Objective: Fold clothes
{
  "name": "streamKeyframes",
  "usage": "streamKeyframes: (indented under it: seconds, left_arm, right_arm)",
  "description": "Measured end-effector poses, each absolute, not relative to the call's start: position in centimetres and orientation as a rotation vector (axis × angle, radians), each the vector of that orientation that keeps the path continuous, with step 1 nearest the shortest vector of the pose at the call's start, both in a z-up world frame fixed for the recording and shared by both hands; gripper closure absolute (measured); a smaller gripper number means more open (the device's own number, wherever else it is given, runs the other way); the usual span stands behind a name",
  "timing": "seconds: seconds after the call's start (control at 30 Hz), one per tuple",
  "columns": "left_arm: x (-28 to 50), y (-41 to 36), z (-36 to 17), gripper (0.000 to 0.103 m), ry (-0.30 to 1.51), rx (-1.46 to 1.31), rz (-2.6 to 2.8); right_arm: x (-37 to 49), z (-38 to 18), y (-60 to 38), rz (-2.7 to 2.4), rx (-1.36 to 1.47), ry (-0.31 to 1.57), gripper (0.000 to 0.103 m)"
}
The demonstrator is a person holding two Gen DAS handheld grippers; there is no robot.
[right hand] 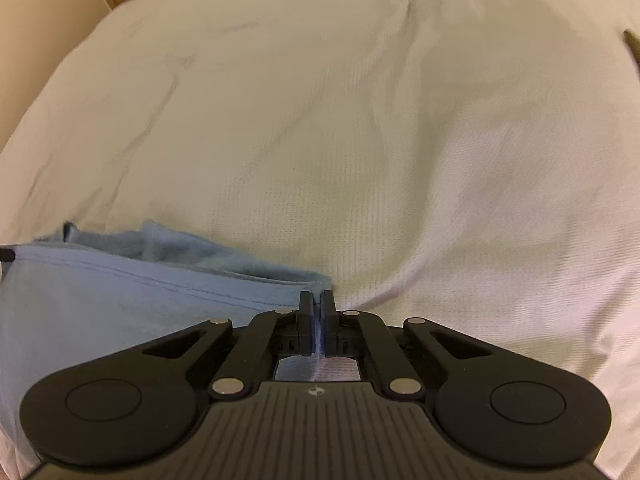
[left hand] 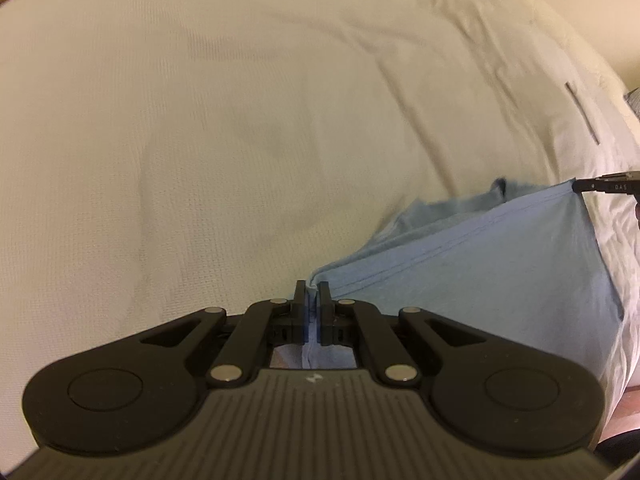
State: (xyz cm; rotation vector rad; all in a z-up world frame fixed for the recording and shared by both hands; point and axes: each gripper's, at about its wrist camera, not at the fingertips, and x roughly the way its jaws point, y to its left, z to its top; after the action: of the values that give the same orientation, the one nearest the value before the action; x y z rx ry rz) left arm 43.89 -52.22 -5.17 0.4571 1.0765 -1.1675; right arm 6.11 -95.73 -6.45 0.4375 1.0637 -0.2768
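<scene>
- Cloth is the whole matter here: a light blue garment (left hand: 480, 264) of thin jersey knit, held up off a white waffle-weave bedcover (left hand: 200, 120) and stretched between the two grippers
- The left gripper (left hand: 312, 286) is clenched on one corner of the stitched hem, with a pinch of blue fabric showing between its pads
- The right gripper (right hand: 317, 296) is likewise clamped on the opposite hem corner; in the left wrist view its black tip appears at the far right edge with the cloth drawn to a point there
- The hem runs fairly taut from one grip to the other, while the rest of the garment sags below and behind, some of it bunched on the bedcover beyond the hem
- Handling, as a judgement: it looks light, soft and limp, with no stiffness to hold a shape, so it will drape and crease wherever it is unsupported
- The double-stitched hem is probably the best place to take hold, being thicker and less prone to slip than a single layer
- A thin knit can stretch if pulled hard, so even, modest tension seems wise
- The bedcover's textured weave should give some friction, which would help when laying the garment flat for a fold
</scene>
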Motion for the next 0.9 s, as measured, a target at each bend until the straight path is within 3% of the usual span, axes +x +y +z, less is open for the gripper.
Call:
streamKeyframes:
  seconds: [0.17,0.43,0.67,0.9]
  left_arm:
    - [44.4,-53.0,-5.8,0.102,1.058,0.455,-1.14]
    - [44.8,-54.0,-9.5,0.098,1.139,0.506,-1.017]
    - [42.0,-51.6,-5.3,0.097,1.032,0.459,-0.939]
    - [36.7,-54.7,-7.7,0.093,1.084,0.559,-1.131]
  right_arm:
    - [5.7,-4.3,-95.2,-0.281,0.375,0.993,0.102]
    - [8.5,-7.5,-96.3,-0.276,0.334,1.025,0.102]
    - [7.5,-5.0,-94.9,-0.338,0.278,1.0,0.084]
    - [7.1,-5.9,-87.4,-0.12,0.388,1.026,0.083]
